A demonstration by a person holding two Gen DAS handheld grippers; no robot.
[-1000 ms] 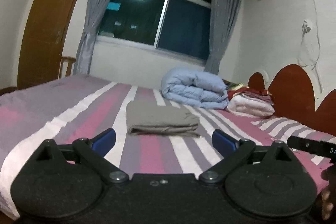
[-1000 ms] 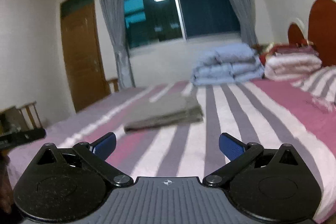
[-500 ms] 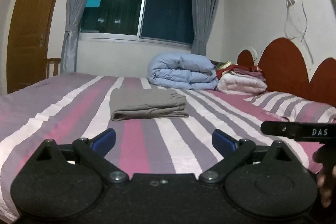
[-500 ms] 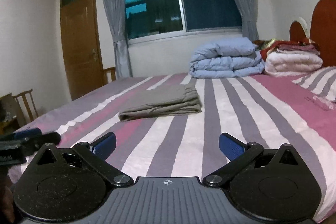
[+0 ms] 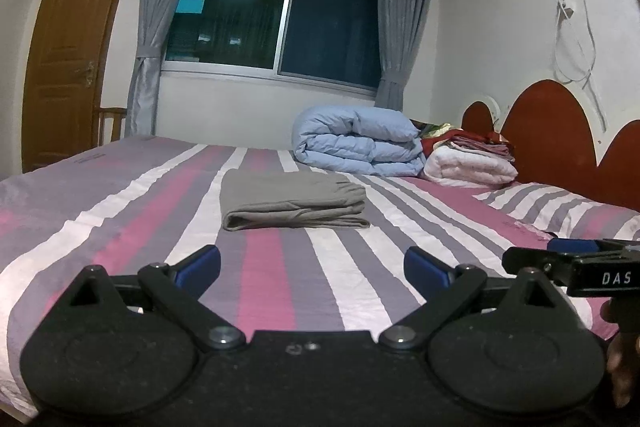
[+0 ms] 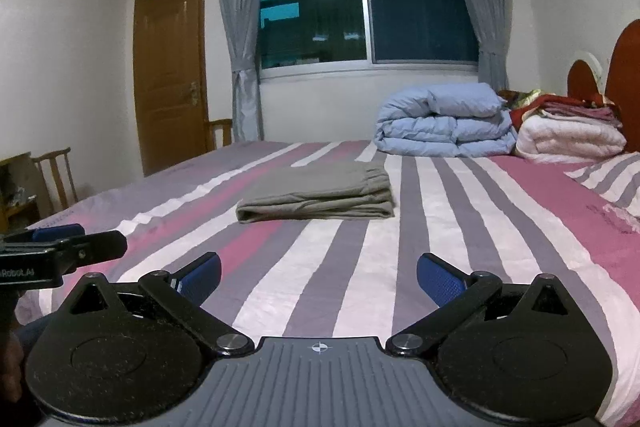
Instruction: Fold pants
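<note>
Both grippers hang low at the near edge of the bed, holding nothing. Left gripper [image 5: 312,263] has its blue-padded jaws spread wide apart, and the right gripper [image 6: 318,273] shows the same wide gap between its pads, with only striped bedding visible through each. Each one can be seen at the margin of the other's view, side by side and well apart from the cloth.

Beyond them the bed [image 5: 276,283], covered in a pink, grey and white striped sheet, runs back toward the window. Near its middle lie the grey pants [image 5: 292,201], already folded into a flat, layered rectangle with a rounded fold at the near left end and fairly even edges. Judging by that shape, the folding looks complete or very nearly so; at most a last squaring of the edges seems left.

Farther back, by the red headboard [image 5: 548,131], sit a rolled pale blue duvet [image 5: 360,143] and a stack of white and red bedding [image 5: 472,163]. No box, basket or other container is visible.
</note>
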